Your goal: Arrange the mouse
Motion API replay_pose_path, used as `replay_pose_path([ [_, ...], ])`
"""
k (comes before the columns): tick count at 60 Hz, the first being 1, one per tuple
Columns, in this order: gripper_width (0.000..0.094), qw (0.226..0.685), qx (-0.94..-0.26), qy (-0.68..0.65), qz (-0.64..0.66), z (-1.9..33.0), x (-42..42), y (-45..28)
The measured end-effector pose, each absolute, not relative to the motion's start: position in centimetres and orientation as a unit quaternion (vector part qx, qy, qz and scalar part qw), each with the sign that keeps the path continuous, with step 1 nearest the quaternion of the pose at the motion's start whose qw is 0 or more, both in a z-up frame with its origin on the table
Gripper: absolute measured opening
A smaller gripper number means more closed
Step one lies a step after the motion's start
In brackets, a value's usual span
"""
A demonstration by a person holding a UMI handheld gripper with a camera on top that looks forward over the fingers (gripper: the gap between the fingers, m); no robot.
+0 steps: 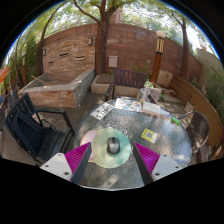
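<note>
A grey computer mouse (113,146) lies on a round pale green mouse mat (107,147) on a round glass-topped table (160,125). My gripper (113,157) hovers above the table's near side. Its two fingers, with magenta pads (78,156), stand wide apart. The mouse sits between the fingers, just ahead of them, with a clear gap on each side. The gripper is open and holds nothing.
Papers (126,105) and a yellow card (149,135) lie on the far part of the table. A black metal chair (30,128) stands to the left and another chair (200,125) to the right. A brick wall (110,50) and outdoor furniture lie beyond.
</note>
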State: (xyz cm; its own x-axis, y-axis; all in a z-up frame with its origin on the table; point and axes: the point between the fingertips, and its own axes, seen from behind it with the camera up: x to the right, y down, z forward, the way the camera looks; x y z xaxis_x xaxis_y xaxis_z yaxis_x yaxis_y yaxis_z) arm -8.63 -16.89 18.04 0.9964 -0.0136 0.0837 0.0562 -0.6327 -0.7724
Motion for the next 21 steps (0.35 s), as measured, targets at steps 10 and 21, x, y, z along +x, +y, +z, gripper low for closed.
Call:
replay_pose_path([
  [10,0.0853,0.429,-0.902,0.001,-0.040,19.4,-8.4,-19.1],
  [21,0.0856,0.430,-0.902,-0.002,-0.035,19.7,-8.9,-19.8],
])
